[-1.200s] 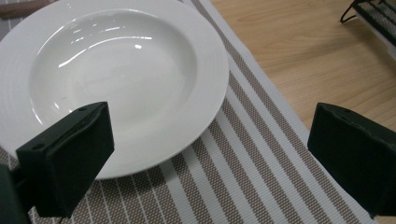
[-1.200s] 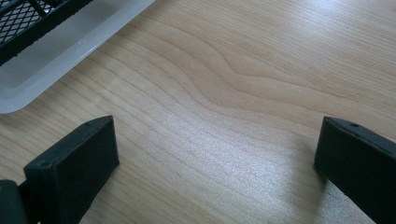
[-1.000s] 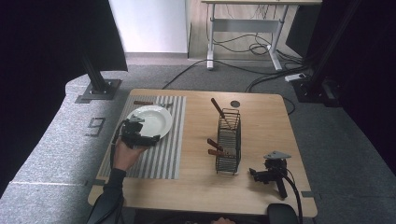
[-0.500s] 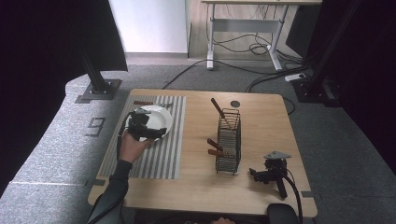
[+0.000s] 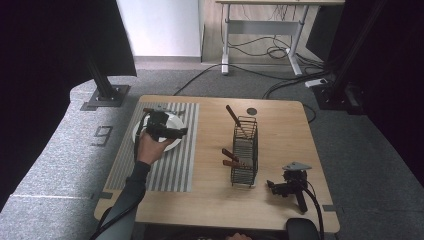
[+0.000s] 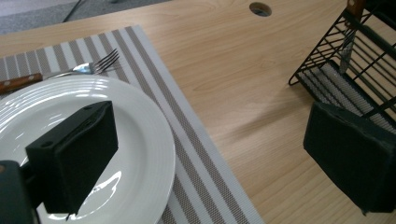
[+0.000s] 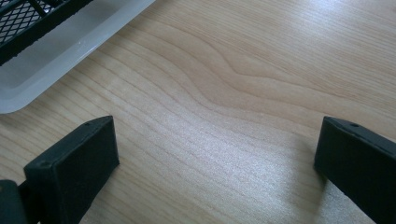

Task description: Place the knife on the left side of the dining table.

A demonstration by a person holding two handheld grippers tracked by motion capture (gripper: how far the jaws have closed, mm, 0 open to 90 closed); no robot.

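Note:
A hand holds my left gripper (image 5: 175,126) over the white plate (image 5: 173,144) on the striped placemat (image 5: 170,170). Its jaws stand wide open in the left gripper view (image 6: 210,140), one above the plate (image 6: 140,140), the other above bare wood near the black wire rack (image 6: 355,56). A fork (image 6: 88,65) with a wooden handle lies past the plate's far rim. My right gripper (image 5: 274,189) lies on the table to the right of the rack (image 5: 245,155). It is open over bare wood (image 7: 215,135), with nothing between its jaws.
The rack holds several wooden-handled utensils; one handle (image 5: 231,114) sticks up and two (image 5: 230,157) poke out to the left. Its white drip tray (image 7: 70,46) shows in the right gripper view. A round cable hole (image 5: 251,110) is in the tabletop behind the rack.
The hand has carried my left gripper away from the near side and a little to the right, onto the plate. The right gripper has not moved.

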